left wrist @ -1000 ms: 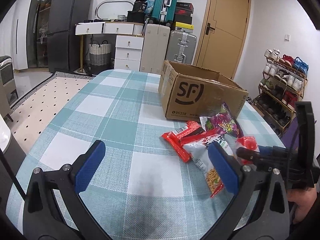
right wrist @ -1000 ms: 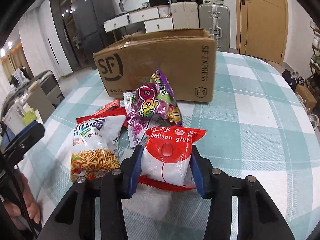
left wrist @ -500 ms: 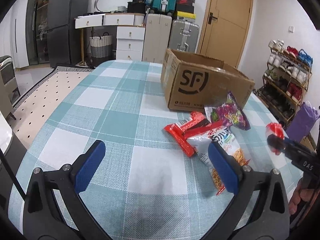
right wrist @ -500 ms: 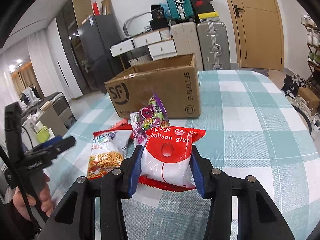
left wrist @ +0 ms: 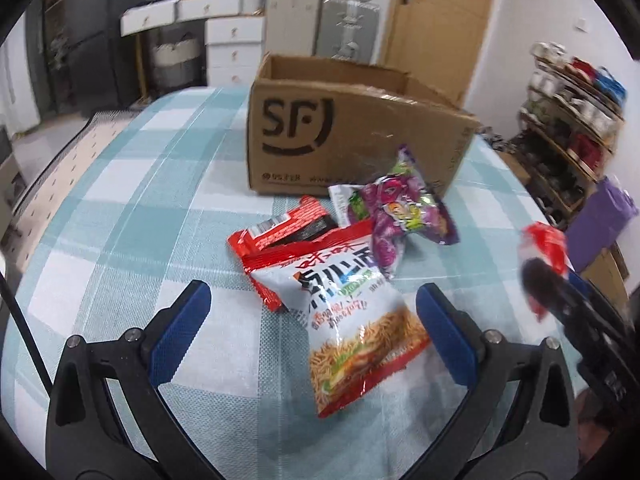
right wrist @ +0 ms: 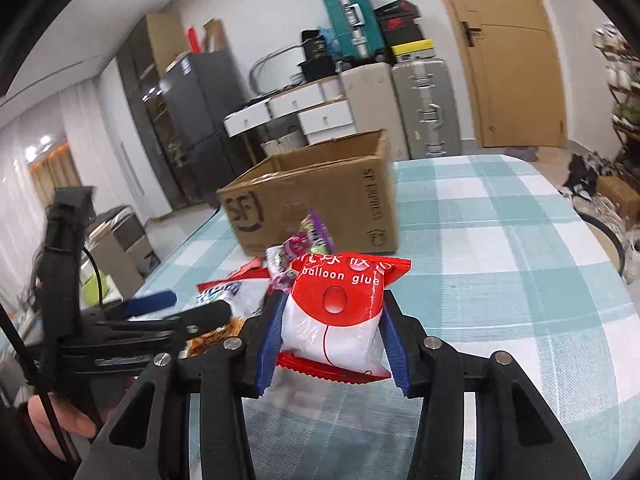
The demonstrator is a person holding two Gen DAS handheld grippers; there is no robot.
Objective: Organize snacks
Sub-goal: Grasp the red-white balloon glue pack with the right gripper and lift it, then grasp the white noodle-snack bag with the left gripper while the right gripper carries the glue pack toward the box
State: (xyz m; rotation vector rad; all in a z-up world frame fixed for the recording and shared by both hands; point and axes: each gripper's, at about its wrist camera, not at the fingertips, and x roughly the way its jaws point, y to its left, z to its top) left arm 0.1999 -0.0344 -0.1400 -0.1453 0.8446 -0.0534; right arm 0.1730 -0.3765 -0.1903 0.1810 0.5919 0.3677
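While the box (left wrist: pixel 360 136) stands open at the far side of the table (left wrist: pixel 120 208), I cannot see into it from either view, so I cannot tell whether any snack is packed yet. What shows is this: one packet is off the table in my right gripper (right wrist: pixel 332 344), and three lie in a loose heap just in front of the box. The noodle bag (left wrist: pixel 352 312) is nearest me, partly on top of the red packet (left wrist: pixel 280 232), and the purple bag (left wrist: pixel 400 216) leans at the back, close to the box wall. So by my reckoning most of the job is left: this packet has to go in, then the other three.

My right fingers are closed most of the way on the balloon glue pack (right wrist: pixel 336 312), blue pads pressing its two sides, the red header standing up above them and the pack clear of the cloth. That gripper points forward and somewhat down, toward the near corner of the box, which is well apart from it.

My left gripper (left wrist: pixel 312 328) is spread wide and holds nothing. It tilts steeply down at the heap, with the noodle bag lying between the two pads; the right pad (left wrist: pixel 444 340) is just beside the bag's edge, and the left pad (left wrist: pixel 180 332) is well clear over bare cloth. I judge the noodle bag is the one I would take next with this hand.
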